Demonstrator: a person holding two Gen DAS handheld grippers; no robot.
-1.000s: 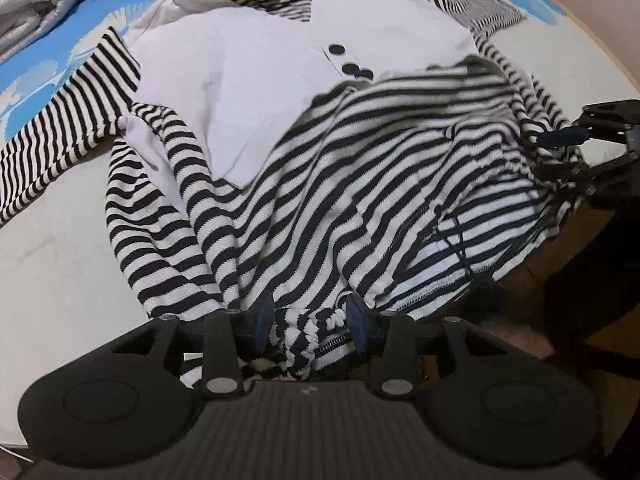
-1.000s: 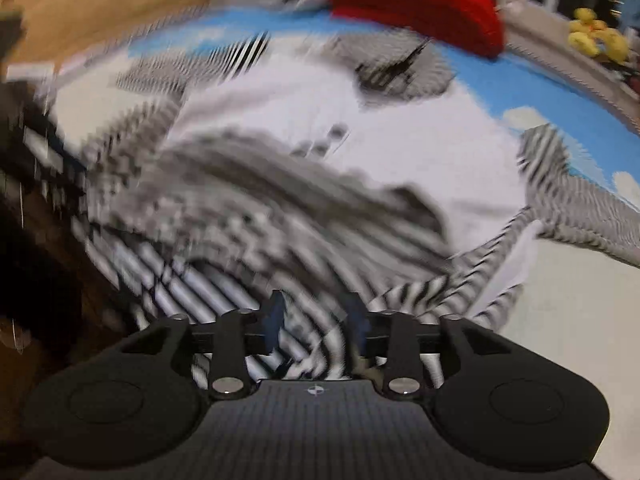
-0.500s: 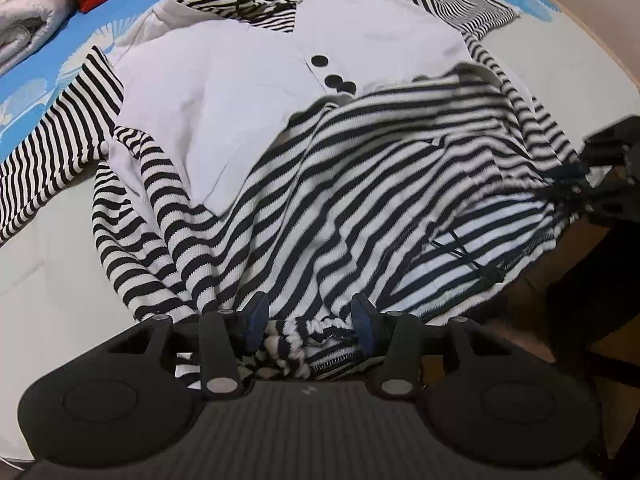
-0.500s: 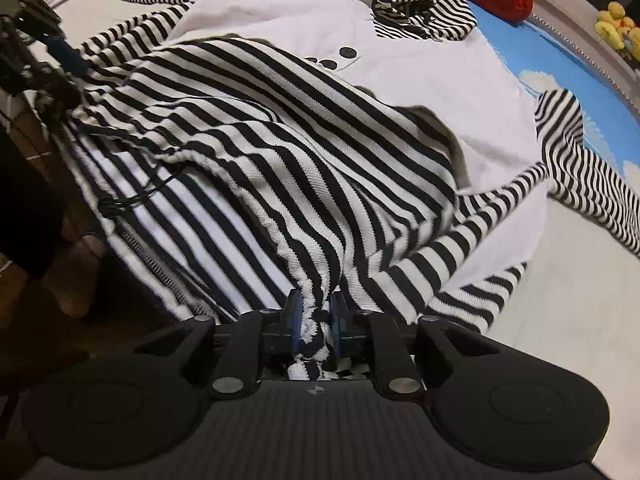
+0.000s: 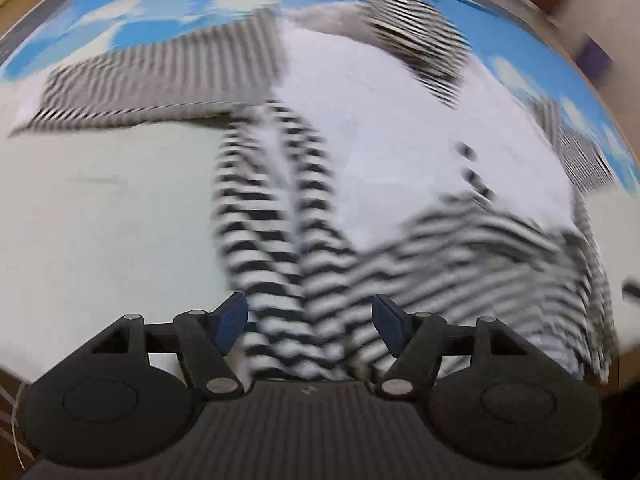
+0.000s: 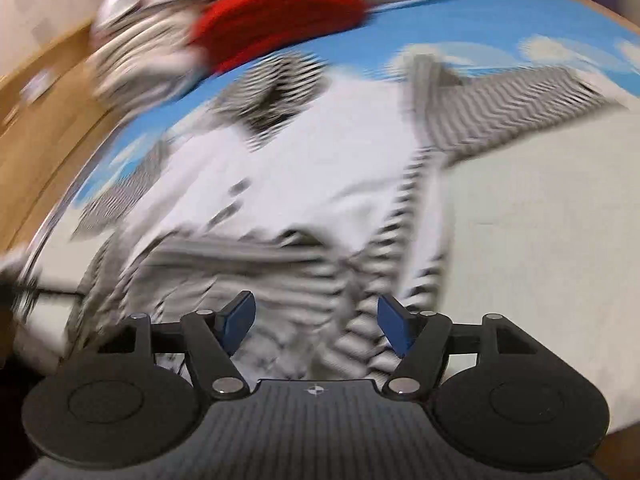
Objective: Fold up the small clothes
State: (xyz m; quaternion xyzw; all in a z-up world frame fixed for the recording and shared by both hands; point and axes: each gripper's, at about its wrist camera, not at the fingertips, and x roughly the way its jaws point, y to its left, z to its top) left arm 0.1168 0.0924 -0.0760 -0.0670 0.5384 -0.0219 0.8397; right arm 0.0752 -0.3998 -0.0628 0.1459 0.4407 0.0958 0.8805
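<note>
A small black-and-white striped top with a white front panel (image 5: 380, 160) lies on the pale mat, its striped hem folded up over the lower body (image 5: 480, 264). It shows again in the right wrist view (image 6: 304, 184). Both views are motion-blurred. My left gripper (image 5: 310, 322) is open, its blue pads apart over a striped fold. My right gripper (image 6: 316, 324) is open too, over the folded striped hem. Neither holds cloth.
A red garment (image 6: 280, 12) and a pale folded pile (image 6: 136, 64) lie at the far edge on the blue cloud-print mat (image 5: 160, 4). A striped sleeve (image 5: 160, 80) stretches out left. Wooden floor (image 6: 36, 136) borders the mat.
Both grippers have opened and let go of the striped hem, which now lies folded over the top. Both cameras have swung and pulled away, blurring the views.
</note>
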